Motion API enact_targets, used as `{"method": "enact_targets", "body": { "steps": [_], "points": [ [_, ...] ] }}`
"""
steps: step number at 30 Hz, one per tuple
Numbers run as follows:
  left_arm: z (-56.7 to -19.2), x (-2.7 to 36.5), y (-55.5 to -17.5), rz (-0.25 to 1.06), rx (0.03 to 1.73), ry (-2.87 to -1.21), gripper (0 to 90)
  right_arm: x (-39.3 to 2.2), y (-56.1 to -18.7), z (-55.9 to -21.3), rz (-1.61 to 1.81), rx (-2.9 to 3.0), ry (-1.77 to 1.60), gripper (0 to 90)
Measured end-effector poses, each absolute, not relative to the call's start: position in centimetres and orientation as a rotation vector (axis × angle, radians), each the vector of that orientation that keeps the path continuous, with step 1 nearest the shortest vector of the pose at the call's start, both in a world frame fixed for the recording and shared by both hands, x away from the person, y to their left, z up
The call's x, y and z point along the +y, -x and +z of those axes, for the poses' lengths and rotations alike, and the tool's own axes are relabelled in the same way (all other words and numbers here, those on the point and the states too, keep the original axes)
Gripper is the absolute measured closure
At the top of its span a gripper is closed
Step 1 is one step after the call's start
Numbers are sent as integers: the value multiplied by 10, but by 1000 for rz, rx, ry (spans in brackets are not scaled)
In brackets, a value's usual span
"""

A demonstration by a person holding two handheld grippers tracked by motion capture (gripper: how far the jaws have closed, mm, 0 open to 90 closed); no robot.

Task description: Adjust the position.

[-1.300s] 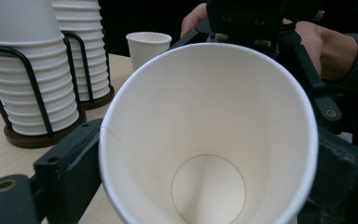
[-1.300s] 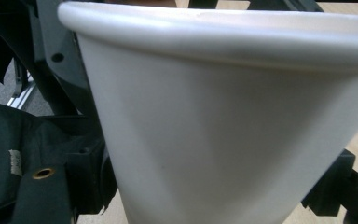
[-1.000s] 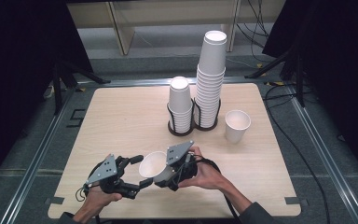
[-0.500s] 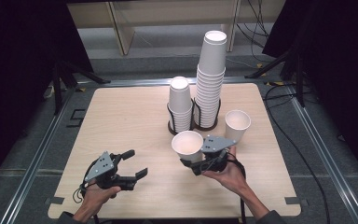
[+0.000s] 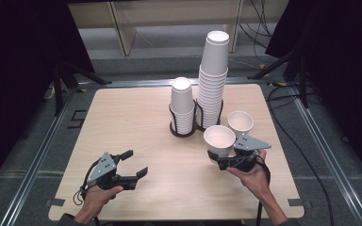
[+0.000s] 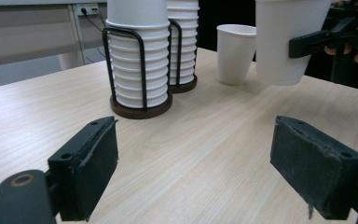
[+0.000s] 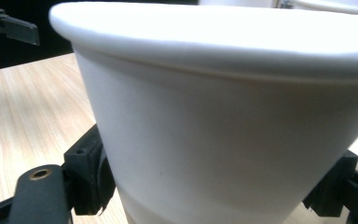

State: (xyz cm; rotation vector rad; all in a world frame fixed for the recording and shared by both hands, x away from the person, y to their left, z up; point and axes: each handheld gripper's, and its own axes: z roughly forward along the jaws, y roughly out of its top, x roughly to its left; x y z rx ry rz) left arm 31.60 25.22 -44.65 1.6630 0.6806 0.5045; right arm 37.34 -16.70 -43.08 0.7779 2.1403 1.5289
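Right gripper view puts the right hand-held gripper (image 7: 205, 186) up close, its two black jaws clamped on the lower wall of a white paper cup (image 7: 223, 116), one pad on each side, the rolled rim facing up. From the high view the same cup (image 5: 219, 140) is carried upright just above the desk (image 5: 136, 122), close beside a loose cup (image 5: 240, 123) that stands alone near the two cup stacks. The left hand-held gripper (image 5: 133, 165) sits low over the near left of the desk, well apart from the cups, its jaws apart with nothing between them; the left gripper view shows bare wood between the two foam-faced pads (image 6: 95, 158). The likeliest trouble, I judge, is the thin paper wall: too hard a squeeze would dent or oval the cup, while a looser hold could let the smooth tapered side slip down through the pads. Carried this close, its rim or base could also knock the loose cup over, or brush the tall stack (image 5: 213, 80), which rises far above its wire holder and looks easy to topple. The shorter stack (image 5: 182, 106) sits deeper in its own black wire holder (image 5: 175, 123) on a round dark base and seems steadier. The cups are matte white, conical and ribbed where nested; the desk is pale wood grain with rounded corners; the pads look soft and slightly frayed at the edges.
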Motion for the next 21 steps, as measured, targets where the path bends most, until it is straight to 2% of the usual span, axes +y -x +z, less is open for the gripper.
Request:
{"method": "enact_targets", "body": {
  "steps": [21],
  "points": [
    [-446,254,-317,516,716,-1681,146,-208,-367,-445,1516,2086,-886,203]
  ]
}}
